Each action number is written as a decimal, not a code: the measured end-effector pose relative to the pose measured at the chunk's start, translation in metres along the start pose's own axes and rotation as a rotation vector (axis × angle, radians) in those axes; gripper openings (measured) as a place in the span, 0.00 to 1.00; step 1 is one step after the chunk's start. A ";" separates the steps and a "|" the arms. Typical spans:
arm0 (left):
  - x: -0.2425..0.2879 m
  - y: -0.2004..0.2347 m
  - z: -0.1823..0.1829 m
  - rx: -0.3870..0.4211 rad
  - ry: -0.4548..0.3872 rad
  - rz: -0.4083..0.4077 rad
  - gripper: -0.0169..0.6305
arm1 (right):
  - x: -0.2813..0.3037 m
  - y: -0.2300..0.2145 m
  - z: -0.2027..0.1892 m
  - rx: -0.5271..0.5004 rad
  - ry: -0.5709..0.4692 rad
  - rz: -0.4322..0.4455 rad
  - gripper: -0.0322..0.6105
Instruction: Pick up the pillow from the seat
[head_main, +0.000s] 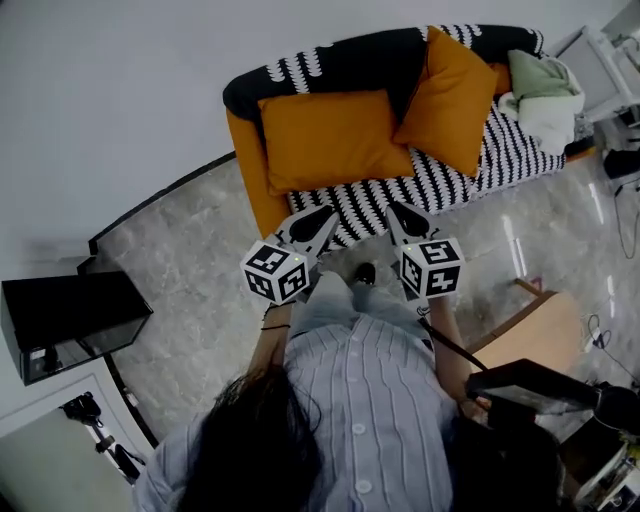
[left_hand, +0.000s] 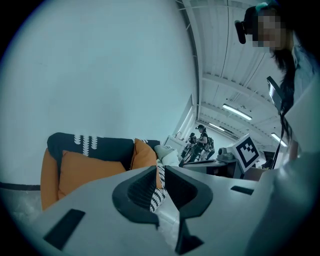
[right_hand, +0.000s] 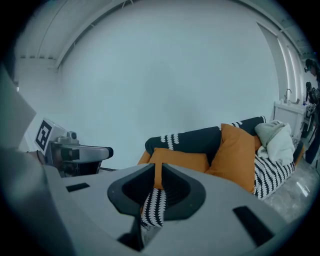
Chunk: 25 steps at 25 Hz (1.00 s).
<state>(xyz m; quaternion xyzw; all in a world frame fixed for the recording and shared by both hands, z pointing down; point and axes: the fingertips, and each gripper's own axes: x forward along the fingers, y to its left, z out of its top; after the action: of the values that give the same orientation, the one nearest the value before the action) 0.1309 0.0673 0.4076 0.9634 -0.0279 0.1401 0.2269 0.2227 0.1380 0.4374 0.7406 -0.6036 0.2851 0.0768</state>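
Orange square fabric pillow (head_main: 330, 138) lies flat at the left of the black-and-white striped sofa seat (head_main: 440, 186), a second orange pillow (head_main: 450, 98) leaning just right of it. Left gripper (head_main: 312, 226) and right gripper (head_main: 404, 219) hover near the seat's near edge, jaws clenched on nothing.

On the sofa (head_main: 440, 185), a pillow (head_main: 330, 138) lies left of a second pillow (head_main: 450, 100) (bunched cloth (head_main: 545, 95), seemingly, farther right).

A black-and-white patterned throw (head_main: 440, 185) carries a heap of pale green and white cloth (head_main: 545, 95) at its right end. A black box (head_main: 70, 315) stands on the grey marble floor (head_main: 190, 260) by the white wall (head_main: 100, 100), with a black tripod (head_main: 105, 440) near it. A wooden table (head_main: 535, 330) sits at the right
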 end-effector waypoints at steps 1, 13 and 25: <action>0.002 0.001 -0.003 -0.006 0.006 0.011 0.11 | 0.002 -0.002 -0.001 0.002 0.003 0.009 0.13; 0.002 0.055 -0.022 -0.130 0.020 0.216 0.11 | 0.039 -0.011 0.004 -0.015 0.049 0.109 0.13; 0.041 0.146 -0.061 -0.279 0.126 0.308 0.20 | 0.129 -0.026 0.030 -0.152 0.139 0.209 0.13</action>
<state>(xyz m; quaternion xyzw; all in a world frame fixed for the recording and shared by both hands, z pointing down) 0.1374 -0.0358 0.5343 0.8964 -0.1796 0.2277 0.3351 0.2711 0.0214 0.4851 0.6441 -0.6906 0.2956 0.1443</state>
